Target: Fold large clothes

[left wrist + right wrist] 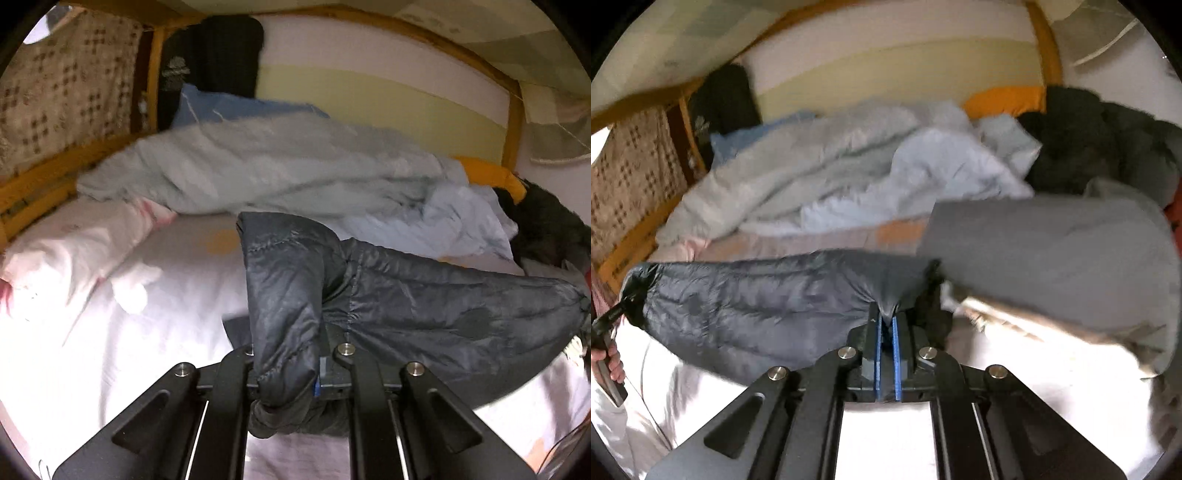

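Observation:
A dark navy quilted puffer garment (424, 306) hangs stretched between my two grippers above the white bed sheet (155, 295). My left gripper (295, 373) is shut on one end of it; the fabric drapes over and hides the fingertips. In the right wrist view the same garment (757, 295) runs left from my right gripper (885, 321), whose blue pads (896, 354) are shut on a pinch of its edge. The left gripper (618, 314) shows at the far left of that view, held by a hand.
A rumpled pale grey-blue duvet (277, 173) lies across the back of the bed. A white pillow (70, 243) sits left. A grey garment (1052, 251) and dark clothes (1100, 144) lie right. A wooden bed frame (513, 122) and wall bound the far side.

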Action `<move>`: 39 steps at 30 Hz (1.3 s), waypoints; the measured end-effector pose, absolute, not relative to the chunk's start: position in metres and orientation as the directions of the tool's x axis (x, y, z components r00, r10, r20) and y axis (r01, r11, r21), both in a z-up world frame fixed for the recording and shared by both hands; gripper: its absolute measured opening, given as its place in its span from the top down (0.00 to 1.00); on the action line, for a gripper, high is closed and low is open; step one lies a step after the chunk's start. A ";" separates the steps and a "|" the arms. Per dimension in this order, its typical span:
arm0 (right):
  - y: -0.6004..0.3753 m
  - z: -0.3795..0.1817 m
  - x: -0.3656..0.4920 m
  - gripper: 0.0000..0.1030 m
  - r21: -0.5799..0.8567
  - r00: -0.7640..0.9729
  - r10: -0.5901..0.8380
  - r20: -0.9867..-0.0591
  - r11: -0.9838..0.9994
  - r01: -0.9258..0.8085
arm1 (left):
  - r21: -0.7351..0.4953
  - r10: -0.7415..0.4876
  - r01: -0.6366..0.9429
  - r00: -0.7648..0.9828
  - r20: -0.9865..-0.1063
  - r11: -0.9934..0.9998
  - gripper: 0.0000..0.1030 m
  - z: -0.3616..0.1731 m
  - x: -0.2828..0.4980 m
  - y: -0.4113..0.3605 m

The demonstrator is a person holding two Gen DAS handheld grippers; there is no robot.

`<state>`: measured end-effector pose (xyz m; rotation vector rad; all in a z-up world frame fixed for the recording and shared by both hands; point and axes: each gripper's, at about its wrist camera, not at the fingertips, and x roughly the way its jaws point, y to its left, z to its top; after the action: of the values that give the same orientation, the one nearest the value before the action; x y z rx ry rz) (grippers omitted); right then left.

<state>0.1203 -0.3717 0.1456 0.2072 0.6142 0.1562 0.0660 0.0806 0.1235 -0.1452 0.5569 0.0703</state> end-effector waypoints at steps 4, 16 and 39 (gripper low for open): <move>-0.369 0.145 0.126 0.95 0.201 0.808 0.150 -0.569 0.979 -0.039 | -0.147 0.006 -0.107 0.826 -0.563 0.983 0.87 0.120 0.079 0.091; -0.328 0.079 0.231 0.95 -0.032 0.721 -0.040 -0.692 0.999 0.024 | 0.166 0.259 -0.200 0.713 -0.652 0.966 0.77 0.017 0.168 0.081; -0.340 0.086 0.192 0.94 0.047 0.718 -0.059 -0.694 0.991 0.127 | 0.106 0.275 -0.255 0.867 -0.414 0.961 0.14 0.095 0.090 0.090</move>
<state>0.1920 -0.3401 0.0859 0.0938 0.7636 -0.1028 0.0898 0.0900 0.0954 0.0482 0.4407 0.2774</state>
